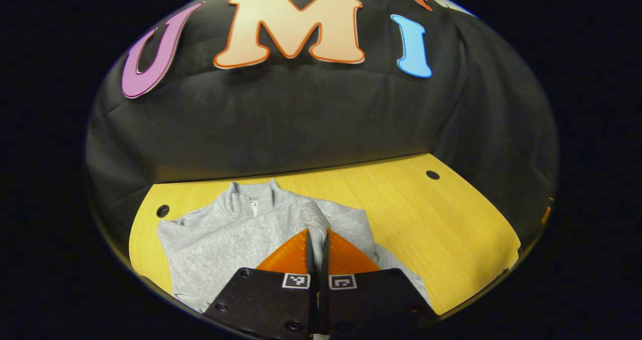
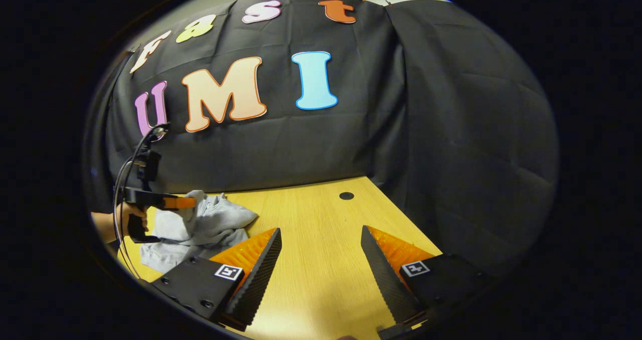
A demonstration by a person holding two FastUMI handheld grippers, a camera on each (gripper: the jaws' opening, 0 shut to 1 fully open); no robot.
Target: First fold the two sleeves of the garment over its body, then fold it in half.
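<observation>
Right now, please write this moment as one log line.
left gripper: shut on sleeve | right gripper: open, above table | sweater: sleeve fold underway

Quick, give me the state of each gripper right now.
Left gripper: shut on the grey garment's sleeve.
Right gripper: open, holding nothing, over the wooden table.

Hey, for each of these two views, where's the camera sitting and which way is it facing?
Left gripper view: rides the left gripper, low over the grey garment, its fingers pinching a sleeve.
Right gripper view: rides the open right gripper over bare table, facing the wall; a hand holds the other gripper.
Shared: garment, table, wall.
</observation>
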